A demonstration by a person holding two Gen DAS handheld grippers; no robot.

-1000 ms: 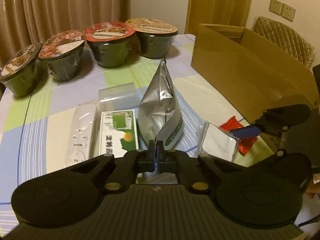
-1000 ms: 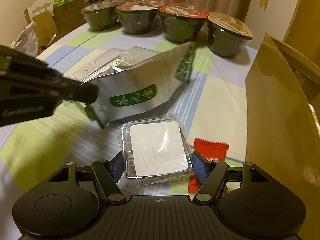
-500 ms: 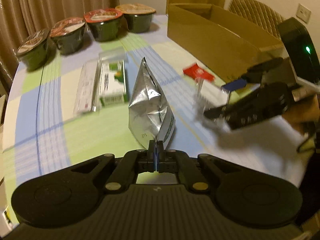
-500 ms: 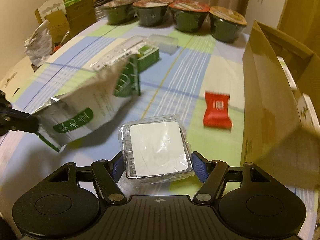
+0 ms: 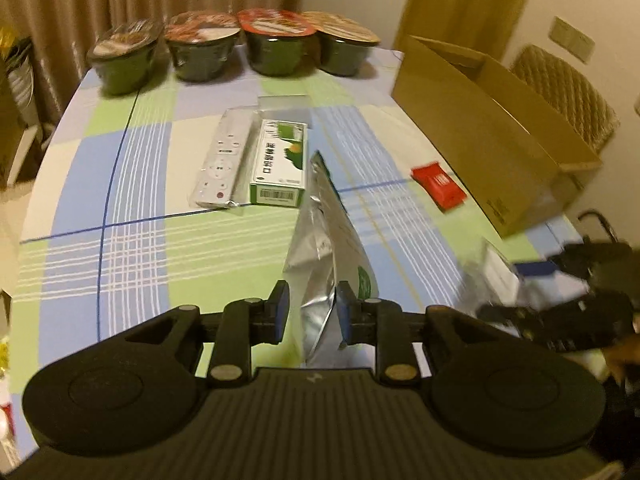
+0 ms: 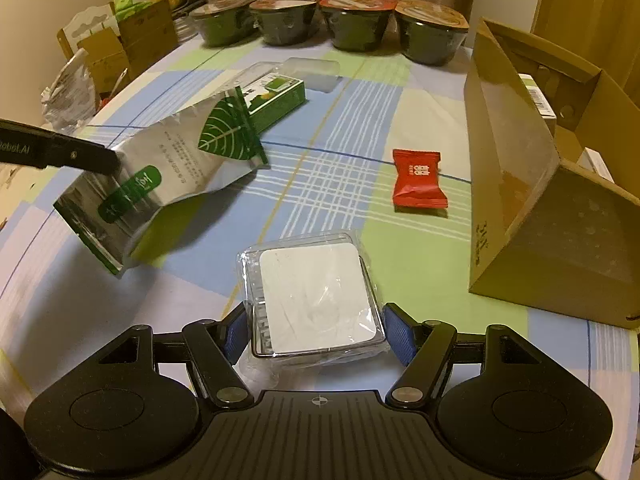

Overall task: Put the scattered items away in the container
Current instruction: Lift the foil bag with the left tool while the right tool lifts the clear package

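- Two items are lifted, neither is in the container yet.
- right gripper [image 6: 316, 332]: jaws pinch the plastic-wrapped white box [image 6: 316, 296] from both sides, both blue pads against the wrap. It is held above the table [image 5: 132, 264], short of the container and to its left.
- left gripper [image 5: 312, 312]: jaws stand spread. The foil pouch [image 5: 324, 240] sits between them, against the right pad with a gap at the left pad. Looks like a loose hold at best.
- The right wrist view shows the pouch tilted and off the cloth, shadow beneath, well apart from the container.
- cardboard box [image 6: 520, 208] = the container, open top, on the right side of the table. At least one white pack with a barcode is visible inside, so my guess is some tidying is done. The rest of the interior is hidden.
- Left on the cloth:
  - red sachet [image 6: 418, 182], just beside the container wall.
  - green carton [image 5: 280, 164] and white remote [image 5: 220, 164], side by side mid-table.
  - clear plastic case [image 5: 284, 104], just behind those two.
- Four noodle bowls [image 5: 276, 48] stand in a row at the far edge. Cannot tell if they count as scattered items.
- Estimate: early to mid task. Two drops pending, then four loose items minimum.
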